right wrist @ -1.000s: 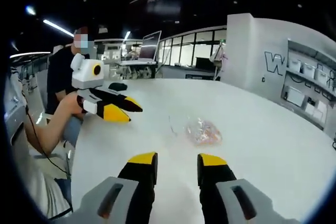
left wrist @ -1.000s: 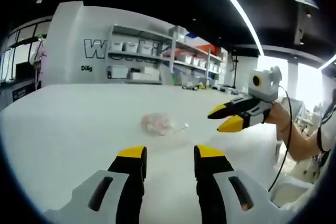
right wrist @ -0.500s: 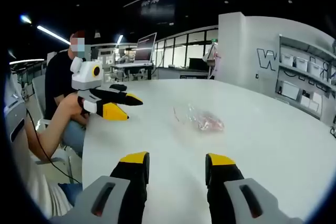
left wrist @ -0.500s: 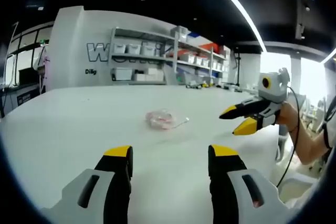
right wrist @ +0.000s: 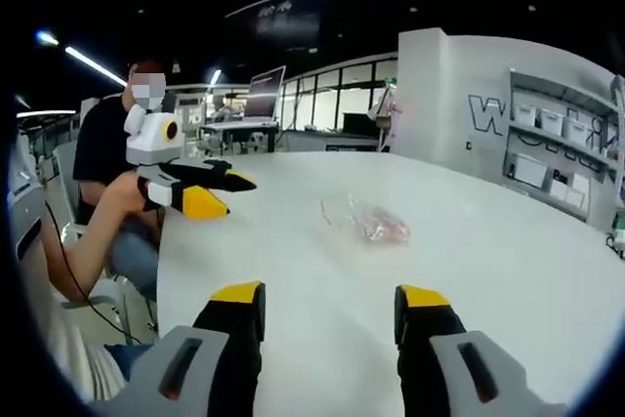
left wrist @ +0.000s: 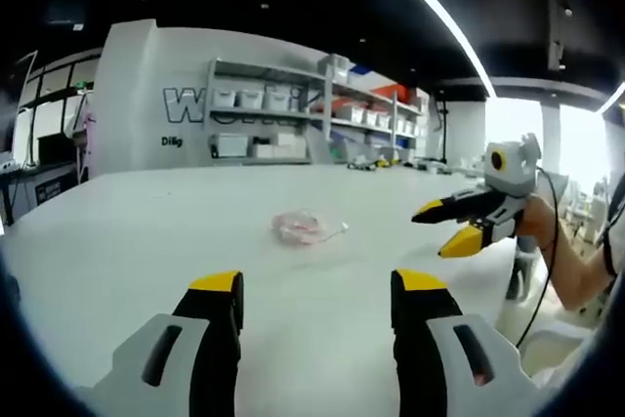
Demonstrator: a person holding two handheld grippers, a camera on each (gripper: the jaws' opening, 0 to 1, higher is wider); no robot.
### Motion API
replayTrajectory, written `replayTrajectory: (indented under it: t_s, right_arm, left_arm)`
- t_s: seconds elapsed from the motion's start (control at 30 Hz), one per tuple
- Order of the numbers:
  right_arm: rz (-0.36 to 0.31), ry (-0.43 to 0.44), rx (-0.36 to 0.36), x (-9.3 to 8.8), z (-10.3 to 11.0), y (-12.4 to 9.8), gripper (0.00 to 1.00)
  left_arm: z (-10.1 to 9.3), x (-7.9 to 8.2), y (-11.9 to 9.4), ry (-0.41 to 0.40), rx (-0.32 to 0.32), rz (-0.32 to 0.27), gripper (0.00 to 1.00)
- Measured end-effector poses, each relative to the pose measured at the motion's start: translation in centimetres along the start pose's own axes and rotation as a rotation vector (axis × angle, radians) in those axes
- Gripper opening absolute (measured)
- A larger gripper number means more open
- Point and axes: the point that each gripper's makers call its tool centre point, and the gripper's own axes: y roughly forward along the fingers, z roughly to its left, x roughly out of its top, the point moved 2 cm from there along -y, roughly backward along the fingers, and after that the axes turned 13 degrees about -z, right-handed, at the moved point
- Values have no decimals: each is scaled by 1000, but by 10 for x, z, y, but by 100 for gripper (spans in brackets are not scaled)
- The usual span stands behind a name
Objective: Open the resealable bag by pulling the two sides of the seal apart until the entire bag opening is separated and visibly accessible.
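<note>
Both hand-held grippers, left [left wrist: 314, 285] and right [right wrist: 330, 298], are parted, empty. The bag [left wrist: 303, 227] lies mid-surface [left wrist: 146, 231], apart from both. It looks thin, light, slippery; pinch opposite seal lips, seemingly at its near edge.

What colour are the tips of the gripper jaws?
Yellow on black jaws, clearest on the left gripper in the left gripper view.

The small clear resealable bag [left wrist: 305, 227] [right wrist: 374, 223] lies crumpled on the white table, apparently holding pinkish contents.
</note>
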Motion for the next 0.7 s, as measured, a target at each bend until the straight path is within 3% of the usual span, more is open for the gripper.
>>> replayTrajectory:
  t_s: [0.2,0.53,0.7]
  right_arm:
    - [-26,8,-33,-1,1,-6,71]
    - [-52,20,-73,-9,4,-18,82]
    - [-50,48,-112,-15,5,-20,95]
  left_arm:
    - [-3,1,-1,18,5,-6,70]
    - [-10,3,1,32,18,-13,78]
    - [-16,3,-5,44,5,-20,81]
